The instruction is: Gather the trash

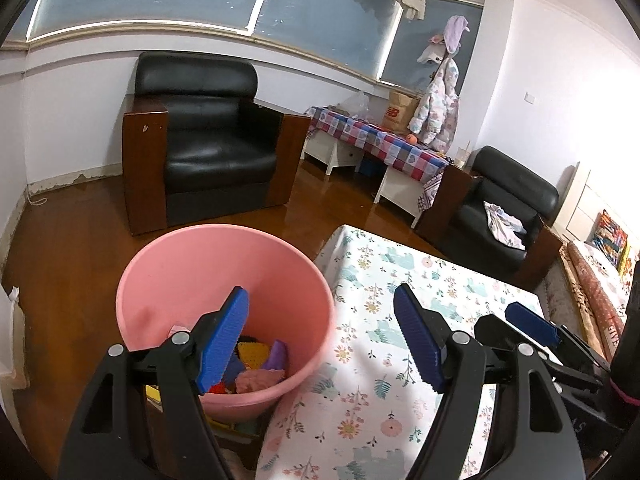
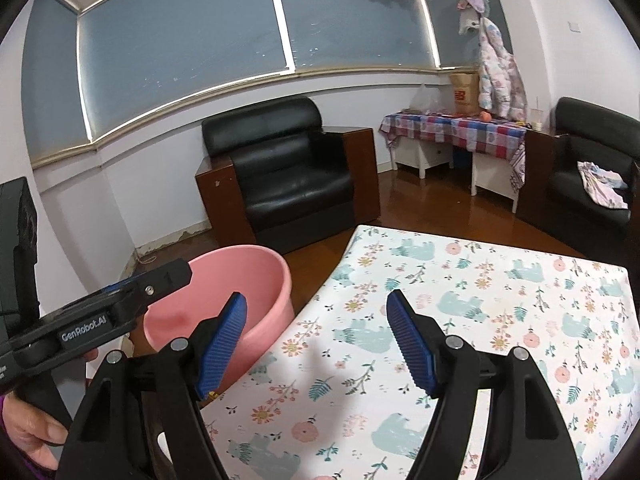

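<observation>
A pink bucket (image 1: 224, 280) stands on the floor against the left edge of the table (image 1: 400, 280), which has a floral cloth. Several colourful scraps (image 1: 260, 364) lie in the bucket's bottom. My left gripper (image 1: 320, 296) hangs open over the bucket's right rim and the table edge, nothing between its blue pads. My right gripper (image 2: 316, 300) is open too, empty, above the table's left edge (image 2: 320, 320) with the bucket (image 2: 248, 272) to its left. The cloth shows no loose trash in either view. A hand (image 2: 28, 432) holds the left gripper's handle.
A black leather armchair (image 1: 208, 148) stands beyond the bucket, a second one (image 1: 504, 216) at the right. A low bench with a checked cloth (image 1: 380, 140) lines the far wall. Wooden floor (image 1: 72, 248) lies left of the bucket. A bed edge (image 1: 592, 292) is at the far right.
</observation>
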Demonstrator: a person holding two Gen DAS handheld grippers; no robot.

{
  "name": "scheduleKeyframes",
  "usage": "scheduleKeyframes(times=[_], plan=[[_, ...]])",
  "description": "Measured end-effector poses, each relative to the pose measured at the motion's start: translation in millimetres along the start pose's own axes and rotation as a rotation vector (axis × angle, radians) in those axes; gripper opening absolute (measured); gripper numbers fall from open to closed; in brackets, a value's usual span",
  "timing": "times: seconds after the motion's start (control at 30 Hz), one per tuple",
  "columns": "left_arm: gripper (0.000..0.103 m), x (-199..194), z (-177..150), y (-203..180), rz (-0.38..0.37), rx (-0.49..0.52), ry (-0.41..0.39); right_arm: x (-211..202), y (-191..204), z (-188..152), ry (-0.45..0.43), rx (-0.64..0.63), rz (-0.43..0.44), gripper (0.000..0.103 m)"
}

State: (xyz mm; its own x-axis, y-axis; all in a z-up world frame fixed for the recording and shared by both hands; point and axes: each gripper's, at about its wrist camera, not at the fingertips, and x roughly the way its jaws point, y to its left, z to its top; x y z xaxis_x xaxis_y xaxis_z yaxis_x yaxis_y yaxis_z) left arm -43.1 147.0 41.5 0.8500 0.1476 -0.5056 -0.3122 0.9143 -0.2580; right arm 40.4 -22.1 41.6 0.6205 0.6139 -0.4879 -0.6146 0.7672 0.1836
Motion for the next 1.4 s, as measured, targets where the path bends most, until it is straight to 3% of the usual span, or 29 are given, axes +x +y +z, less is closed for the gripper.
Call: scheduleKeyframes(times=[1.4], plan=[[0.075,-3.4,-16.9,-35.3,-0.051,0.065,0.022,-48.0,-15.5,-12.5,-0.056,0.016,-0.071,0.071]])
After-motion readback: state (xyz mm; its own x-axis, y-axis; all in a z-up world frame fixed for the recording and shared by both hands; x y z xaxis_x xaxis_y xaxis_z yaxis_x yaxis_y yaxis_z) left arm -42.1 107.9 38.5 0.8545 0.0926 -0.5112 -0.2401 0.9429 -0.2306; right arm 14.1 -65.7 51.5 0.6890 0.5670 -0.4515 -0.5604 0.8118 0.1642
